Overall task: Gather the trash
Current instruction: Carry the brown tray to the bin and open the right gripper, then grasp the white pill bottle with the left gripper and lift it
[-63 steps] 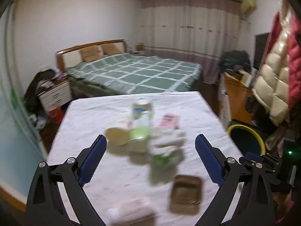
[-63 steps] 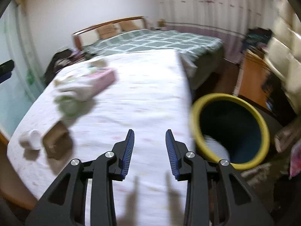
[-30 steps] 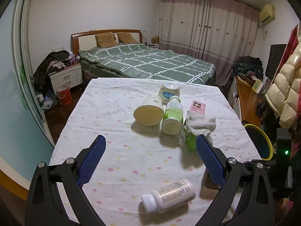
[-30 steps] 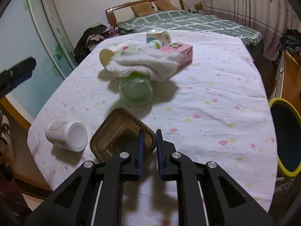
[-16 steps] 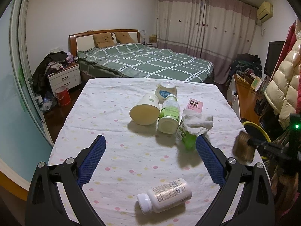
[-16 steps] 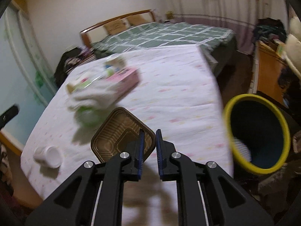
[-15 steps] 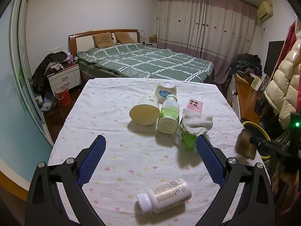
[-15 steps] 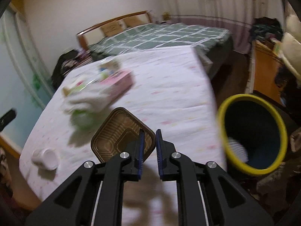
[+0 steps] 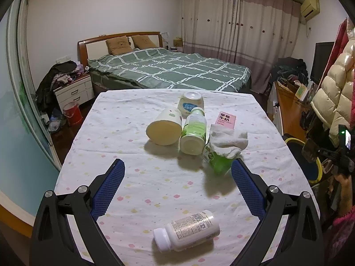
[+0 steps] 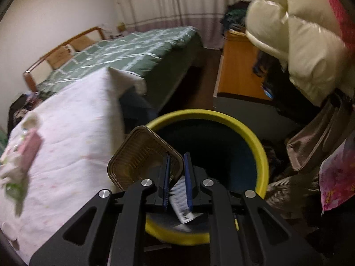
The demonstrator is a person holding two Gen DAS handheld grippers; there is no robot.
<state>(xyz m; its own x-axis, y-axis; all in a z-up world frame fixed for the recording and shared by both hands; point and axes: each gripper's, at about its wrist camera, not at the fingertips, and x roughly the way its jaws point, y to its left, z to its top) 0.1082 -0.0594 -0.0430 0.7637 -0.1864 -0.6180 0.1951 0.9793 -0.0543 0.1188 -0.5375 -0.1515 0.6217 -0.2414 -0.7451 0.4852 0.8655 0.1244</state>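
The brown plastic tray (image 10: pixel 142 155), which half a second earlier was held over the tablecloth edge, had been carried to the yellow-rimmed bin (image 10: pixel 255 141) and hung tilted over its near-left rim, its hollow side facing the camera. The right gripper (image 10: pixel 176 173) was pinching one corner of the tray between its blue pads, the jaws nearly pressed together, with the rest of the tray projecting up and to the left of the fingers. A white wrapper (image 10: pixel 183 204) lay inside the bin below the jaws. In the left wrist view the tray (image 9: pixel 309 153) appeared small at the far right, beside the bin (image 9: pixel 318 170).

The left gripper (image 9: pixel 177 177) hung over the table (image 9: pixel 111 133) with its jaws spread wide and holding nothing; its view was almost unchanged. Between and just below its fingers lay a white pill bottle (image 9: pixel 188 230) on its side. Farther off stood a cluster touching one another: a cream cup (image 9: pixel 165 126), a green-labelled bottle (image 9: pixel 194 130), a white jar (image 9: pixel 190 104), a pink carton (image 9: pixel 225 119) and a green cup (image 9: pixel 218 161) draped with a white cloth (image 9: pixel 228 140).
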